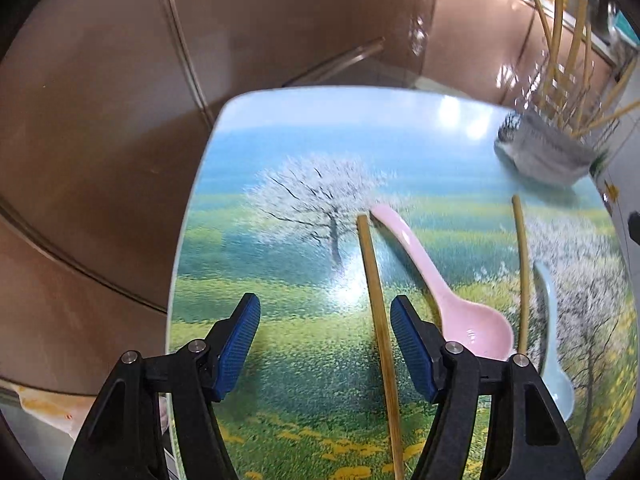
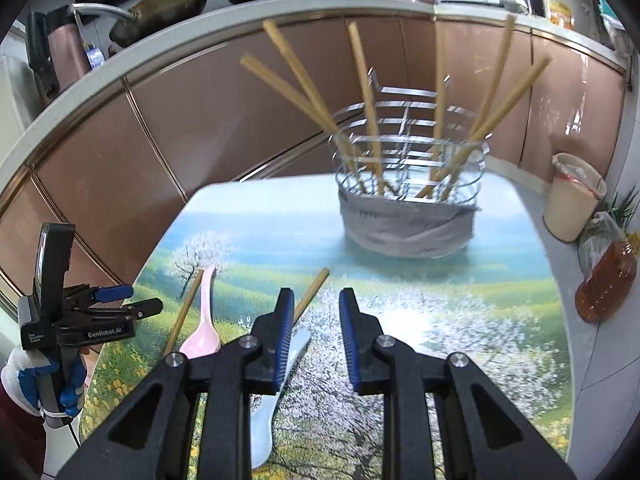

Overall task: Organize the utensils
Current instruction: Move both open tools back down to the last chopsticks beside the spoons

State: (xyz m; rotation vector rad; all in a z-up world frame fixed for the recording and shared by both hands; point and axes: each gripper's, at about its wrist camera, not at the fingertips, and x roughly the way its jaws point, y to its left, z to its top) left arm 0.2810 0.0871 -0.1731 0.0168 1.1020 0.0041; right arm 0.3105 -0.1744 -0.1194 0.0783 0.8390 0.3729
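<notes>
Chopsticks (image 2: 372, 120) in holder (image 2: 408, 216): right view sharper

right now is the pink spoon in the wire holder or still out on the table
Out. The pink spoon lies flat on the table beside a loose chopstick; the wire holder holds only upright chopsticks.
</notes>
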